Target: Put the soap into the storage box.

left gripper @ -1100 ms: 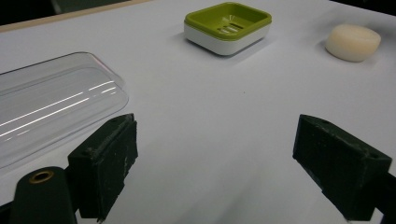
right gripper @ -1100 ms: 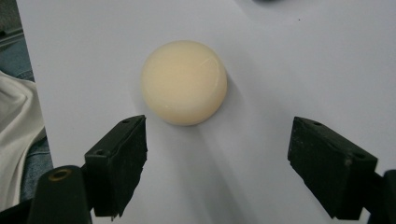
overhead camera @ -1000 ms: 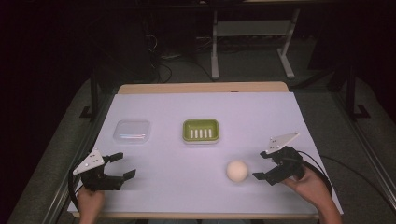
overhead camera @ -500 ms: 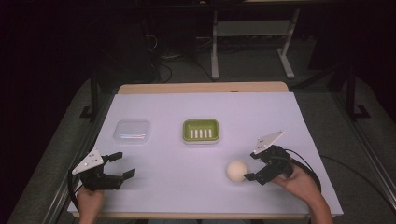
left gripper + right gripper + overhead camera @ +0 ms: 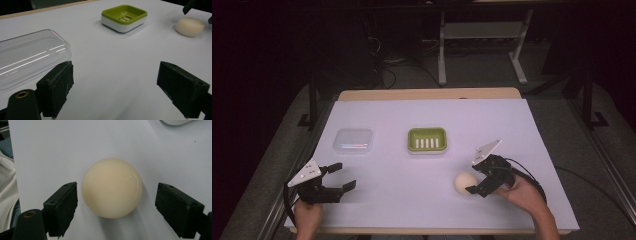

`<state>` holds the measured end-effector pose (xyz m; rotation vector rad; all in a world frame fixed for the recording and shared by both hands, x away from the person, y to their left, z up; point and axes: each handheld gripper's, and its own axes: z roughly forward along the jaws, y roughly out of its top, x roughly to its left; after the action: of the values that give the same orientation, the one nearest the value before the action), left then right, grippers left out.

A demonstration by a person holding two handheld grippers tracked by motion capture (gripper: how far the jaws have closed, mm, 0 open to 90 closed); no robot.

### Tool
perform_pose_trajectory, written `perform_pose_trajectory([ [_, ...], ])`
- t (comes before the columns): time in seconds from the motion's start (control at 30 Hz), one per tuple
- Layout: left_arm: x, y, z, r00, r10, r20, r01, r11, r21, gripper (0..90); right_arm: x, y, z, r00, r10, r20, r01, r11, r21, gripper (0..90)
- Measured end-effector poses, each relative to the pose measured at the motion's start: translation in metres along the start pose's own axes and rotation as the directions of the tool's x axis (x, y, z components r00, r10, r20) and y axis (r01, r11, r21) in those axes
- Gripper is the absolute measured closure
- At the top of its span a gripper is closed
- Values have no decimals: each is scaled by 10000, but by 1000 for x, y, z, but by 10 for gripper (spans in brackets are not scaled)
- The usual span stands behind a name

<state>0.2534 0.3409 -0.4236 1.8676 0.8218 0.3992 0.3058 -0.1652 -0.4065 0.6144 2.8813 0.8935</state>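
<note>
A cream round bar of soap [image 5: 465, 182] lies on the white table at the front right. My right gripper [image 5: 473, 179] is open at the soap's right side. In the right gripper view its gripper [image 5: 117, 206] has one jaw on each side of the soap [image 5: 111, 187], with a gap on both sides. A green soap dish [image 5: 427, 140] stands empty at the table's middle. My left gripper [image 5: 343, 176] rests open at the front left, holding nothing. In the left gripper view its gripper [image 5: 120, 87] faces the dish [image 5: 124, 17] and the soap [image 5: 190, 26].
A clear plastic lid [image 5: 353, 140] lies left of the dish, close ahead of the left jaw as the lid [image 5: 27, 60] in the left gripper view. The white table [image 5: 512, 125] ends near both hands at the front edge.
My right gripper has moved left toward the soap and now has its jaws around it. The left gripper, dish and lid have stayed put.
</note>
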Motion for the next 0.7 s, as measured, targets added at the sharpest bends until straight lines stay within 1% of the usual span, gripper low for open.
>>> perform_pose_trajectory([
  [0.07, 0, 0, 0, 10000, -10, 4, 10, 10000, -11, 132, 0, 1, 1, 10000, -40, -45, 41, 10000, 16, 174],
  [0.13, 0, 0, 0, 10000, 70, 12, -70, 10000, 39, 132, 1, 2, 3, 10000, -44, -64, 45, 10000, 47, 174],
  [0.37, -1, 0, 1, 10000, 10, 60, -10, 10000, -13, 132, 3, 6, 6, 9999, -84, -93, 85, 9999, 68, 170],
  [0.5, 0, 0, 1, 10000, 34, 76, -34, 10000, 56, 132, 3, 7, 8, 10000, -78, -51, 78, 9999, 118, 170],
  [0.53, -1, 0, 1, 10000, 30, 82, -30, 10000, 48, 132, 4, 7, 8, 10000, -3, -50, 4, 9998, 190, 169],
  [0.6, -1, 0, 1, 10000, 31, 69, -31, 10000, 27, 132, 5, 7, 11, 10000, -69, -33, 70, 9997, 253, 168],
  [0.67, -1, 0, 1, 10000, 7, 73, -7, 10000, 16, 132, 6, 7, 14, 9999, -26, -106, 29, 9994, 338, 168],
  [0.7, -1, 0, 1, 10000, 7, 68, -7, 10000, 16, 132, 6, 7, 15, 9999, -105, -109, 109, 9993, 351, 169],
])
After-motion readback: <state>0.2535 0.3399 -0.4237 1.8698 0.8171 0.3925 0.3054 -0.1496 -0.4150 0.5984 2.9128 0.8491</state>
